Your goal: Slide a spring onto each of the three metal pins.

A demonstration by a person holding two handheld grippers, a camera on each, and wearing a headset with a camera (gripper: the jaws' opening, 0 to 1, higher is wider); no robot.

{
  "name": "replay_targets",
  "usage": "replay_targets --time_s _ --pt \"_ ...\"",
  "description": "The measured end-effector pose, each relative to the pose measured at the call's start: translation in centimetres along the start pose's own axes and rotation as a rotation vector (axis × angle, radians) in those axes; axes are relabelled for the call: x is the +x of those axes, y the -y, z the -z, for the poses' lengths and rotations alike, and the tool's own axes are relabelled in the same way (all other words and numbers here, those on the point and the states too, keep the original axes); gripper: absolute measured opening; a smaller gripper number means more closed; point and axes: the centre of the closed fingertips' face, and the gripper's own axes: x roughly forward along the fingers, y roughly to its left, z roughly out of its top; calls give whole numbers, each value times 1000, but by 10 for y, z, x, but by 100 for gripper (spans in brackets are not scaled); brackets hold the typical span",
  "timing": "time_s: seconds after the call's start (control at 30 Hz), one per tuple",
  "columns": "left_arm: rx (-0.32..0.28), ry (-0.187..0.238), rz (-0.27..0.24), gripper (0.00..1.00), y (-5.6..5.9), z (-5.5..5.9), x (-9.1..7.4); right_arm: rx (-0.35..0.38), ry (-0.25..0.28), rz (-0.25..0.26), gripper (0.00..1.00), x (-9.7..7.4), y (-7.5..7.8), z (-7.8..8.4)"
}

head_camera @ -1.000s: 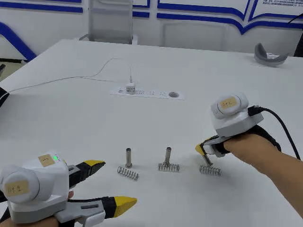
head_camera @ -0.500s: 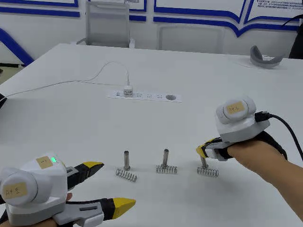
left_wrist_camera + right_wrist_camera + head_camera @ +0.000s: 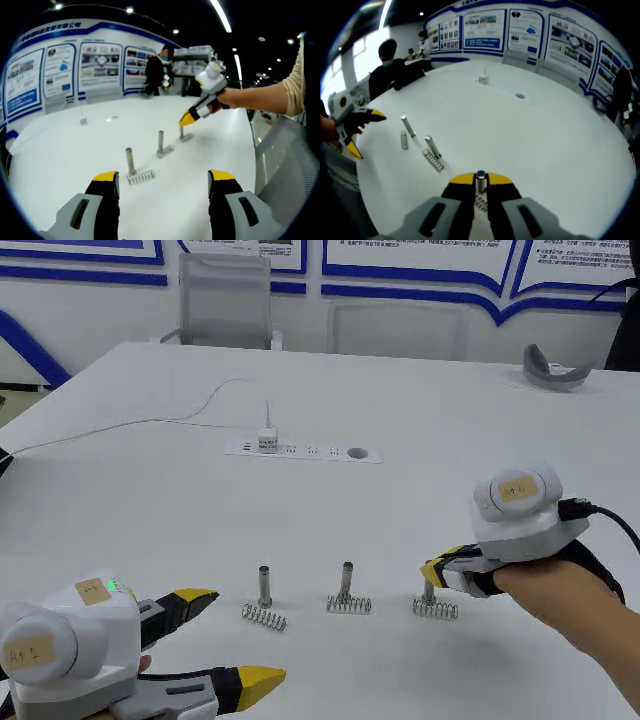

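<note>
Pins of metal stand upright in a row near the front of the white bench (image 3: 150, 500): the left pin (image 3: 264, 582), the middle pin (image 3: 346, 578) and the right pin (image 3: 428, 591). Each has a spring lying on its side on the bench at its foot: the left spring (image 3: 264, 616), the middle spring (image 3: 349, 605) and the right spring (image 3: 436, 610).

The right gripper (image 3: 432, 573) is at the right of the head view, held in a hand. Its yellow-tipped jaws are clamped on the right pin near its top. In the right gripper view the pin's round top sits pinched between the two tips, with the right spring on the bench just below.

The left gripper (image 3: 235, 636) is at the lower left, well apart from the row, with its jaws wide apart and holding nothing. Its own view looks along the row, with the left pin nearest.

Farther back on the bench lie a white power strip (image 3: 300, 451) and a thin cable (image 3: 150, 421) running off to the left. A grey chair (image 3: 225, 300) stands beyond the far edge.
</note>
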Motion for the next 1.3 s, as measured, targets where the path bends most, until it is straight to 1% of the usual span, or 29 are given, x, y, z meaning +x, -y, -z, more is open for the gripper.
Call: replay_targets --time_s 0.33,0.67,0.83,1.17,1.3 --pt "1 2 2 73 2 0 0 7 12 4 9 -2 1 7" --pt "5 4 2 73 3 -1 -1 -2 15 -4 11 -3 -2 9" --pt "6 5 1 73 2 -2 -1 -11 22 -9 12 -6 -3 8" --pt "9 2 4 73 3 -1 0 -33 33 -34 16 -15 -1 14" --pt "10 1 8 73 4 -1 0 -65 15 -50 16 -15 0 20"
